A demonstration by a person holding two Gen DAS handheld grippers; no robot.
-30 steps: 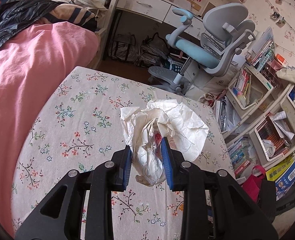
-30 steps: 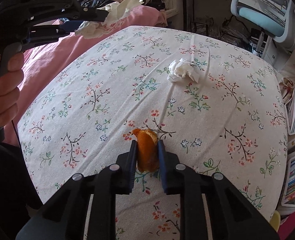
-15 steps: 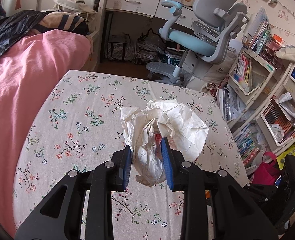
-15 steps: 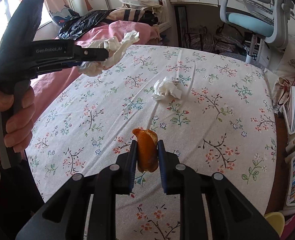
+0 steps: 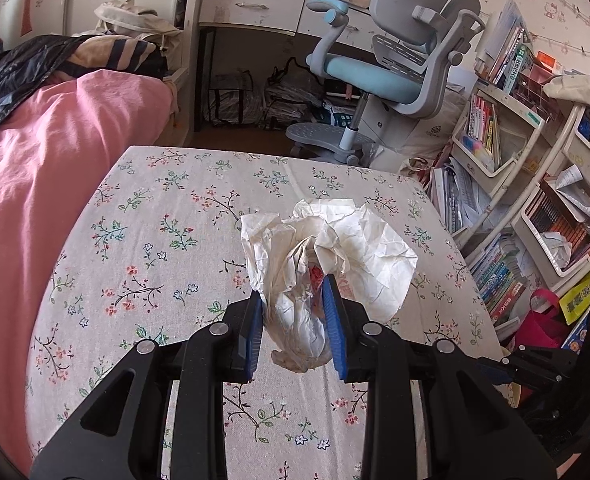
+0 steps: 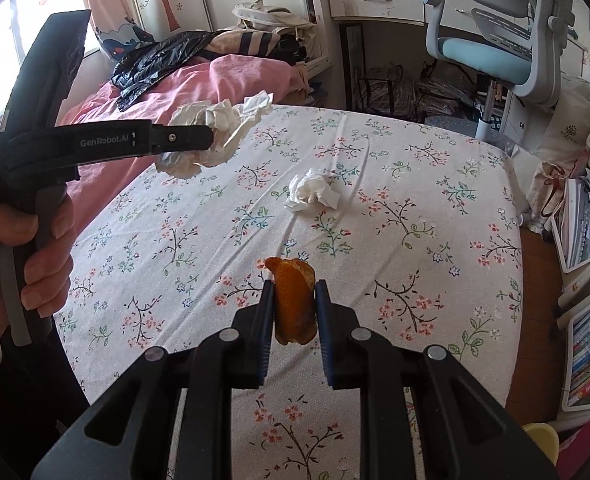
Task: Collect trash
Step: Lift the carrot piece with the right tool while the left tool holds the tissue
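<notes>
Left wrist view: left gripper (image 5: 295, 320) clamped on one crumpled paper wrapper (image 5: 327, 252) above the floral tablecloth (image 5: 155, 240); right wrist view: right gripper (image 6: 294, 312) clamped on one orange peel (image 6: 294, 304), one tissue wad (image 6: 313, 192) lying on the cloth.
</notes>
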